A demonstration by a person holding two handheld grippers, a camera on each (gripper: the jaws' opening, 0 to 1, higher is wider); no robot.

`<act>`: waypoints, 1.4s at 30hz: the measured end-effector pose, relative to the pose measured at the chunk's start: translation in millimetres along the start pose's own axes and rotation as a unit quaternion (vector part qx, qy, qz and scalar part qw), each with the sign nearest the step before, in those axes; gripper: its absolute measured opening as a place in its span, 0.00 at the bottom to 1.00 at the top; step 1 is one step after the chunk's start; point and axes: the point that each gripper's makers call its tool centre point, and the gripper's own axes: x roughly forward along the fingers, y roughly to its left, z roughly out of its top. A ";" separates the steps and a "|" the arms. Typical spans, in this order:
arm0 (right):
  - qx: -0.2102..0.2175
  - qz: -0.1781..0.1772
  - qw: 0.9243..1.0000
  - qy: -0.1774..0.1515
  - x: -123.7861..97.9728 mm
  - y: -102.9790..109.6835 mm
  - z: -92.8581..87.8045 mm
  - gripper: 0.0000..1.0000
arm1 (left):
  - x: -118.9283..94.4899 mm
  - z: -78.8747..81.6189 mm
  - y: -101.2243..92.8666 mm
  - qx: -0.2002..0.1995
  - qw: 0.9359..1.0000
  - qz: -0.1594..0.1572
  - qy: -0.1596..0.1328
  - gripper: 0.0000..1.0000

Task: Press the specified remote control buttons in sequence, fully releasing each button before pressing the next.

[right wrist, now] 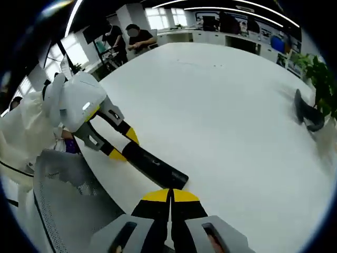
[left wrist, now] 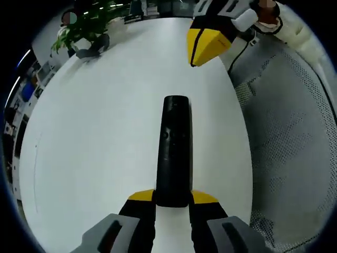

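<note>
Left gripper view. The remote control (left wrist: 175, 153) lies lengthwise on the white table (left wrist: 100, 132), its near end clamped between the yellow-tipped jaws of the left gripper (left wrist: 172, 199). Its far end points out over the tabletop; button face up, with small buttons visible around mid-body. The right gripper (left wrist: 206, 46) hangs beyond the remote's far end and off to the side, well apart from it, yellow tips drawn to a point. A potted plant (left wrist: 84, 23) stands at the table's far edge, well beyond the remote. A mesh chair back (left wrist: 289, 142) sits just off the table edge beside the remote.

Right gripper view. The right gripper (right wrist: 170, 196) has its fingers pressed together, no gap between them, nothing held. The remote (right wrist: 155, 165) lies just ahead of those tips, held at its other end by the left gripper (right wrist: 122, 146).

Risks, as I judge them:
- The remote is held near the table edge, so a hard press could lever the far end down or twist it in the clamp.
- The closed tip is broad next to the buttons, so it may catch a neighbour.
- Not lifting fully clear between presses would break the sequence.
</note>
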 end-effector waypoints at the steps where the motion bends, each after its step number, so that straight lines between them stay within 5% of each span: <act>1: 0.002 0.002 1.000 0.003 1.9 0.4 -0.5 0.00 | 0.0 0.3 -1.5 -0.002 1.000 0.000 0.002 0.23; 26: 0.023 -0.008 0.996 0.088 40.7 -8.8 -19.1 0.00 | 0.6 0.2 -6.3 -0.003 1.000 -0.002 0.004 0.24; 42: 0.120 0.000 0.987 0.108 45.0 -13.5 -18.4 0.00 | 1.1 0.2 -6.9 0.012 0.999 -0.003 0.031 0.24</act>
